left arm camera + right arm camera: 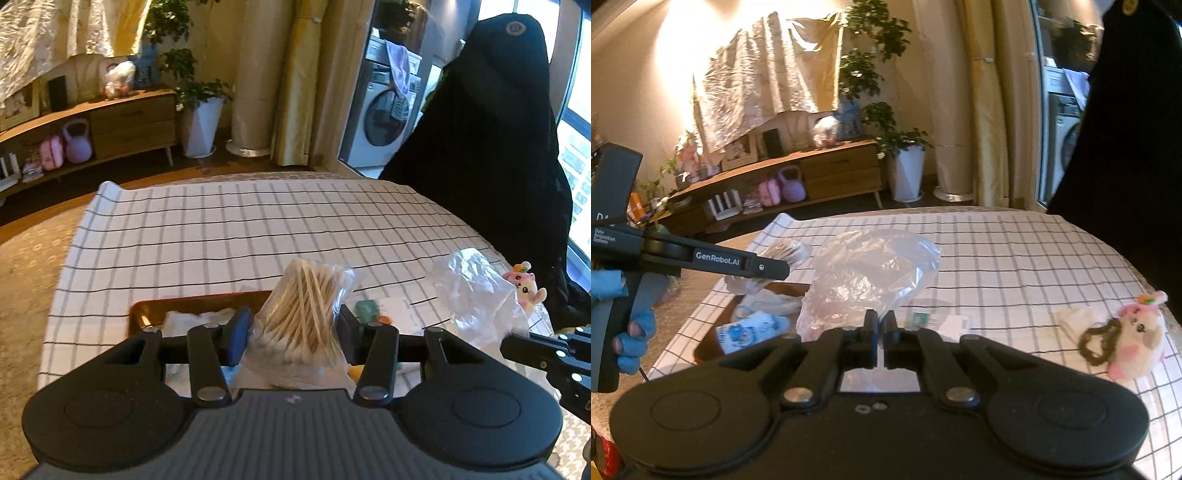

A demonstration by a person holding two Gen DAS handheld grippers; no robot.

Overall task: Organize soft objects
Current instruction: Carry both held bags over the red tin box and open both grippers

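The bag of cotton swabs (301,317) is clamped in the left tongs (293,334) just left of the crumpled plastic bag (871,277), which is pinched in the fully closed right tongs (882,325).

Right gripper (881,325): jaws pinched together on a crumpled clear plastic bag (871,277), held up above the checked cloth (1015,258).
Left gripper (792,258): reaches in from the left, gripped by a blue-gloved hand (635,332); something clear sits at its tip.
Wooden tray (709,343): holds a blue-patterned sock (753,330).
Plush toy (1137,336): lies on the cloth at right, a brown hair tie (1099,343) touching it.
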